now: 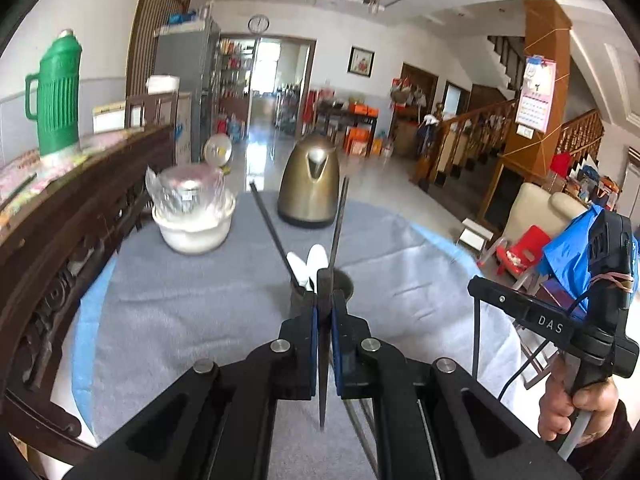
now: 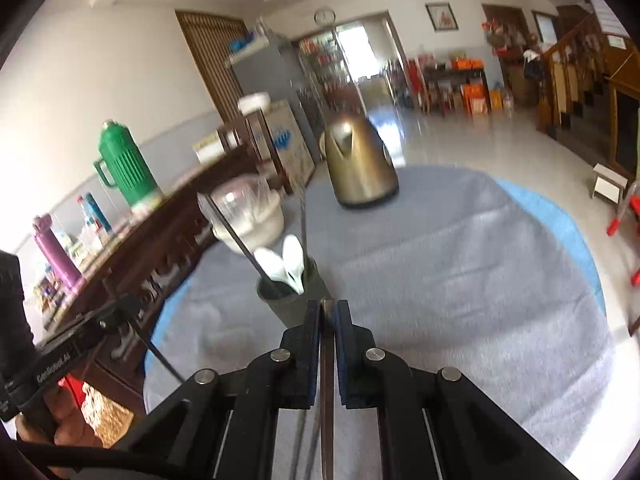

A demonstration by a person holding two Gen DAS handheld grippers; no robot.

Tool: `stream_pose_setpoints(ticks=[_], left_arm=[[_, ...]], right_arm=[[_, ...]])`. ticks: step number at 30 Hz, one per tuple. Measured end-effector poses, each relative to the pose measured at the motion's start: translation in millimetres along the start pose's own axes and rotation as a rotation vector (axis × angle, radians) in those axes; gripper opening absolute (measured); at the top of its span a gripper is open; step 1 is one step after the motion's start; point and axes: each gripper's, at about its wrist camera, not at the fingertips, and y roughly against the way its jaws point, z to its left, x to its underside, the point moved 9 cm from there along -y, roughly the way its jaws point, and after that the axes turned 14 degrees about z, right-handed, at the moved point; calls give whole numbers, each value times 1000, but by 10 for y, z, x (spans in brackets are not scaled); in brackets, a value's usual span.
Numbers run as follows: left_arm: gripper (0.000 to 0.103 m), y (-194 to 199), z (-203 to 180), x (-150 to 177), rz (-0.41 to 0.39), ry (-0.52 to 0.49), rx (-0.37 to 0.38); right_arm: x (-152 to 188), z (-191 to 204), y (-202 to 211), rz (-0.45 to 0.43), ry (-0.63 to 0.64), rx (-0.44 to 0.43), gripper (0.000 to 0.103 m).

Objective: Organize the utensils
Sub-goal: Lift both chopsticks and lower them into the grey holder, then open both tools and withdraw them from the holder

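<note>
A dark round utensil holder (image 1: 344, 286) stands on the grey cloth, with two white spoons (image 1: 316, 260) and a black chopstick (image 1: 272, 228) leaning in it. My left gripper (image 1: 325, 300) is shut on a second black chopstick (image 1: 338, 224), just this side of the holder. In the right wrist view the holder (image 2: 288, 300) holds the spoons (image 2: 290, 260) and a dark chopstick (image 2: 232, 228). My right gripper (image 2: 328, 312) is shut on a thin dark chopstick (image 2: 303, 216) that rises beside the holder's rim. The right gripper's body (image 1: 560, 320) shows at the left view's right edge.
A gold kettle (image 1: 310, 184) stands at the table's far side. A white bowl with a plastic-wrapped lid (image 1: 192, 216) sits far left. A dark carved wooden sideboard (image 1: 72, 216) with a green thermos (image 1: 58, 92) runs along the left edge. A red stool (image 1: 524, 252) stands right.
</note>
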Motion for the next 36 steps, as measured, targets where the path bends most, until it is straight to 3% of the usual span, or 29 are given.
stream_pose_setpoints(ticks=[11, 18, 20, 29, 33, 36], left_arm=[[7, 183, -77, -310, -76, -23, 0], [7, 377, -88, -685, -198, -11, 2], [7, 418, -97, -807, -248, -14, -10], [7, 272, -73, -1124, -361, 4, -26], [7, 32, 6, -1176, -361, 18, -51], [7, -217, 103, -1116, -310, 45, -46]], right_arm=[[-434, 178, 419, -225, -26, -69, 8], [-861, 273, 586, -444, -67, -115, 8], [-972, 308, 623, -524, -73, -94, 8], [-1375, 285, 534, -720, -188, 8, 8], [-1520, 246, 368, -758, -234, 57, 8], [-1576, 308, 164, -756, -200, 119, 8]])
